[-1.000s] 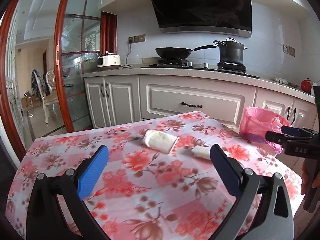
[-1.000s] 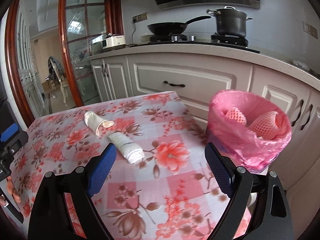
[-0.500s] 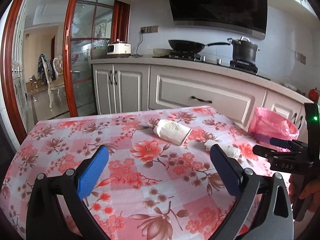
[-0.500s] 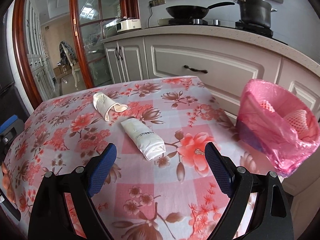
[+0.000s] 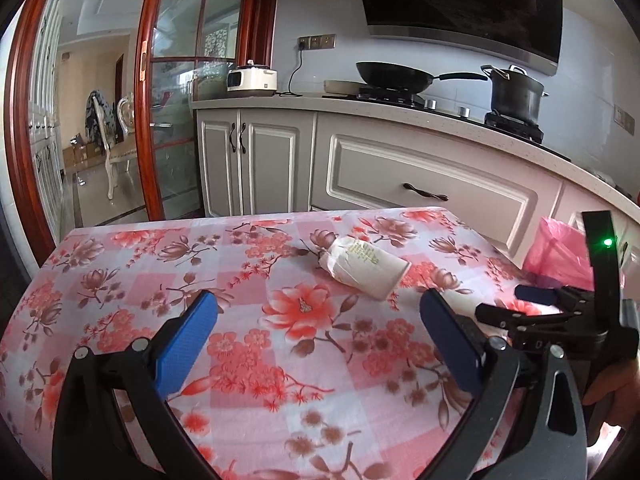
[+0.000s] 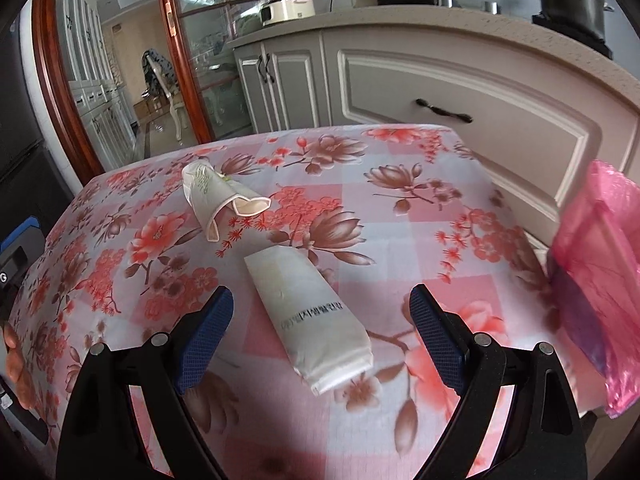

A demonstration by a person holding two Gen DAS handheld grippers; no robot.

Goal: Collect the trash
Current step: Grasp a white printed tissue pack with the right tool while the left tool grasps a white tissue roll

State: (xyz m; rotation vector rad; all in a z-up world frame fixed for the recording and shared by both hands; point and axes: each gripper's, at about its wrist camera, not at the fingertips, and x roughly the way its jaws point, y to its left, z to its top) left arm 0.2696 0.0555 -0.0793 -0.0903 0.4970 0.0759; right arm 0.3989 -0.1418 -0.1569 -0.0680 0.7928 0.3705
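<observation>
Two pieces of white trash lie on the floral tablecloth (image 6: 400, 216). A flat white packet (image 6: 310, 320) with printed text sits between the blue pads of my open right gripper (image 6: 322, 320), touching neither. A crumpled white wrapper (image 6: 216, 196) lies farther back left; the left wrist view shows the wrapper (image 5: 364, 266) ahead of my open left gripper (image 5: 318, 324), which holds nothing. The pink-lined bin (image 6: 596, 280) stands off the table's right edge, with the bin (image 5: 560, 254) partly hidden behind the right gripper's body in the left view.
Grey kitchen cabinets (image 5: 420, 176) run behind the table, topped by a counter with a pan (image 5: 394, 76), a pot (image 5: 516, 94) and a rice cooker (image 5: 252, 80). A wood-framed glass door (image 5: 176, 120) stands at the left. A person's hand (image 5: 612, 396) holds the right gripper.
Both grippers have moved in lower and closer over the table. The right gripper swung left from the bin and now has the white packet between its open fingers.
</observation>
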